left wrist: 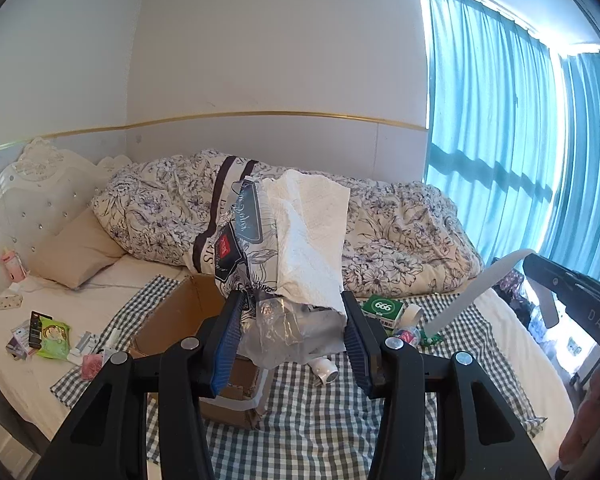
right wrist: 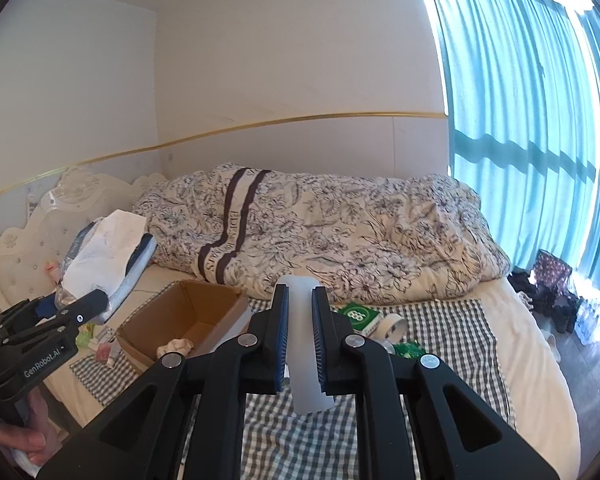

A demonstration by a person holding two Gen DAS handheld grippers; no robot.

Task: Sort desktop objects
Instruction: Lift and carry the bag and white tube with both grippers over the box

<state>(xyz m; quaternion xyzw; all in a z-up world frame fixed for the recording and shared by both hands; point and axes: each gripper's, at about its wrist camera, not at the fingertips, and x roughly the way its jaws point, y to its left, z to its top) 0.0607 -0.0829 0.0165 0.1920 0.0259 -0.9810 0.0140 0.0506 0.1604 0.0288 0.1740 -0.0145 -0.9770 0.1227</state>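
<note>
Sorting is partly done. Left tool (left wrist: 292, 332) is clenched on a tissue pack (left wrist: 300, 248) above the cardboard box (right wrist: 180, 320); right tool (right wrist: 300, 336) is clenched on a white strip (right wrist: 304, 360) — green box (right wrist: 358, 314) and tape roll (right wrist: 392, 326) ahead remain unsorted.

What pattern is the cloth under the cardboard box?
Dark-and-white gingham check cloth; clearest in the left wrist view.

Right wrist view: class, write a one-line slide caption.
Right tool grips a white plastic strip above the checked cloth, beside an open cardboard box.
</note>
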